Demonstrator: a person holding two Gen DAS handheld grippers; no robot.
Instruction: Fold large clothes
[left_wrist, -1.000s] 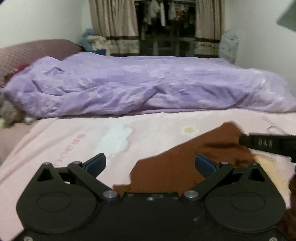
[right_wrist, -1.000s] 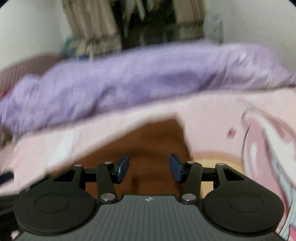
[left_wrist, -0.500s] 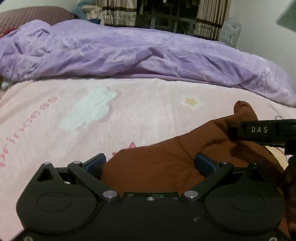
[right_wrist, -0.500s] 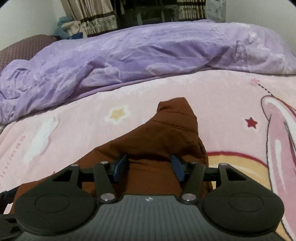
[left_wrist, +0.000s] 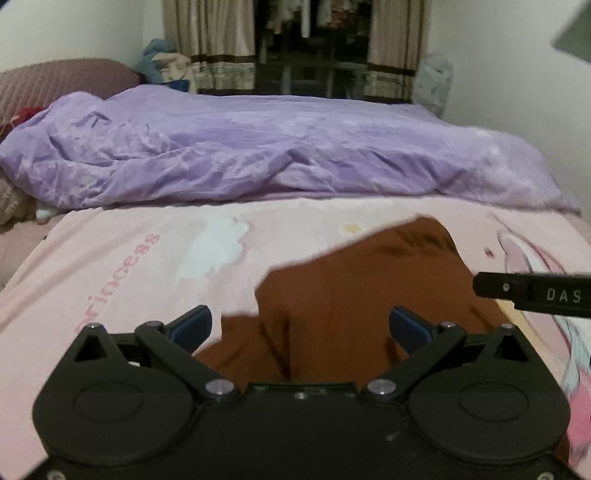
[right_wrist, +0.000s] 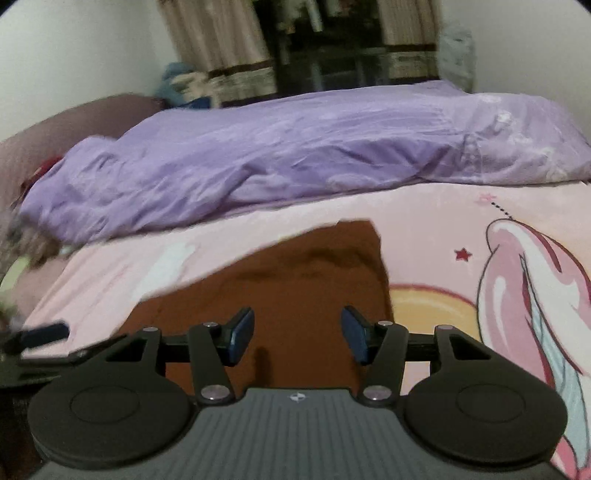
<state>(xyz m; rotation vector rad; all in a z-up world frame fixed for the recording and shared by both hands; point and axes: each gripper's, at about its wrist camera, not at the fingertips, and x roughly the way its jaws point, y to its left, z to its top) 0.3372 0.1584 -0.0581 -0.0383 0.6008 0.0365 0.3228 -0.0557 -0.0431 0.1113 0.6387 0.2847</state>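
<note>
Both tools lifted back; left tool (left_wrist: 300, 326), right tool (right_wrist: 297, 338) released above rumpled brown garment (left_wrist: 362, 288).

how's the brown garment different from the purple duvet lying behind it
The brown garment is rust brown and lies near the grippers on the pink blanket; the purple duvet is lilac and heaped along the far side. The garment covers a small patch; the duvet spans the bed's width. Both are rumpled fabric.

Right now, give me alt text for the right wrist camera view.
An open right gripper hovers over a brown garment on a pink cartoon blanket. A rumpled purple duvet lies behind, with curtains beyond.
</note>
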